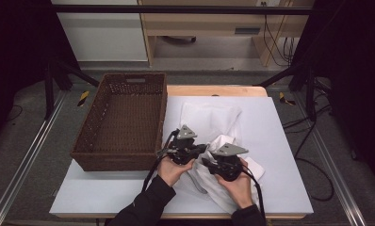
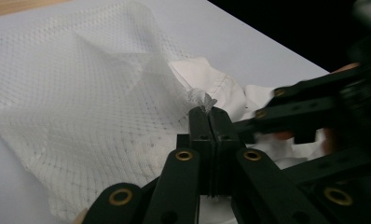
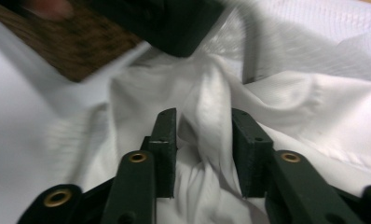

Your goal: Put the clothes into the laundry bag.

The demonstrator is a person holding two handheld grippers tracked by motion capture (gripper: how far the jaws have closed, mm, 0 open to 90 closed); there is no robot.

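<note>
White tabletop (image 1: 280, 141): wicker basket (image 1: 124, 120) bare; left jaws pinch cloth (image 1: 209, 120), right jaws apart.

Light: dim room, bright white table (image 1: 280, 141) lit from above
Shadows: soft, under cloth (image 3: 314, 107) folds
Blur: right gripper view smeared at top
Focus: near jaws soft

- The left gripper (image 1: 196, 149) sits in the person's left hand (image 1: 169, 170), its jaws pressed tight together with a scrap of white fabric (image 2: 203, 100) pinched at their tips.
- The right gripper (image 1: 209, 162), held in the right hand (image 1: 239, 184), has its jaws parted, a fold of fabric standing loose between them.
- Both forearms come in from below, close together.
</note>
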